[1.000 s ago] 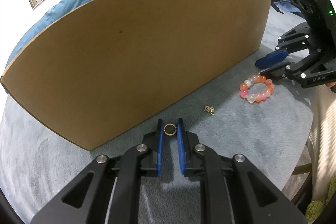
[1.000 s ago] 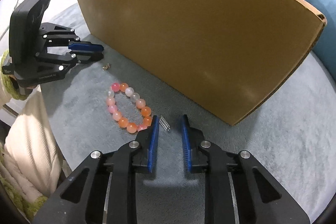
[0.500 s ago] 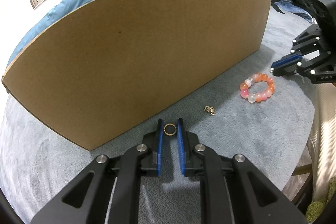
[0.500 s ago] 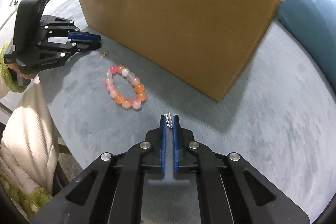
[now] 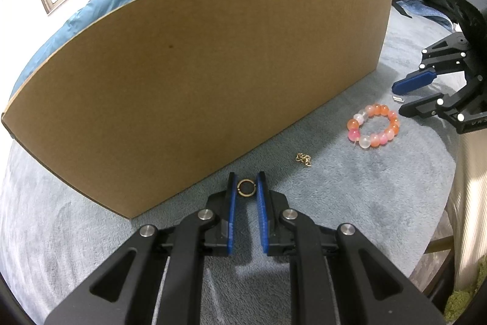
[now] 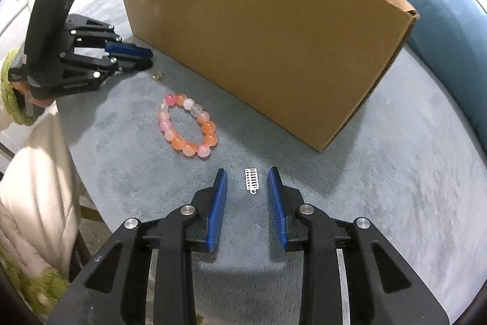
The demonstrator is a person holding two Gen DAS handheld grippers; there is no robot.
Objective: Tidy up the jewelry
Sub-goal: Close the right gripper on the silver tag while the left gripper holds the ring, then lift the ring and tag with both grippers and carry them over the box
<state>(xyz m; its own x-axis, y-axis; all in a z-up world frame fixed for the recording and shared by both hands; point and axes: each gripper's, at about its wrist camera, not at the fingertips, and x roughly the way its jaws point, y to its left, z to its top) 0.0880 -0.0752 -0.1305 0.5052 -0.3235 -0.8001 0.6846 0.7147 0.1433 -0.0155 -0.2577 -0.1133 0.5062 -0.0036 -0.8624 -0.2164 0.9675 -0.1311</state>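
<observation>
Right wrist view: the right gripper [image 6: 247,177] has its jaws opening around a small silver pendant [image 6: 252,180], untouched on the grey plush cloth [image 6: 380,172].
Flat, rectangular and perforated, it lies lengthwise between the blue ribbed pads, loop nearest the camera; left gripper [image 5: 247,181] pinches a thin gold ring [image 5: 246,187]; glossy bead bracelet [image 6: 187,125] rests beside a cardboard box [image 6: 258,51].

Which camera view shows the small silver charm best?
The right wrist view shows it best: the silver charm lies flat on the grey blanket between the opening fingers of the right tool, untouched. In the left wrist view it is only a tiny sliver beside that tool.
</observation>
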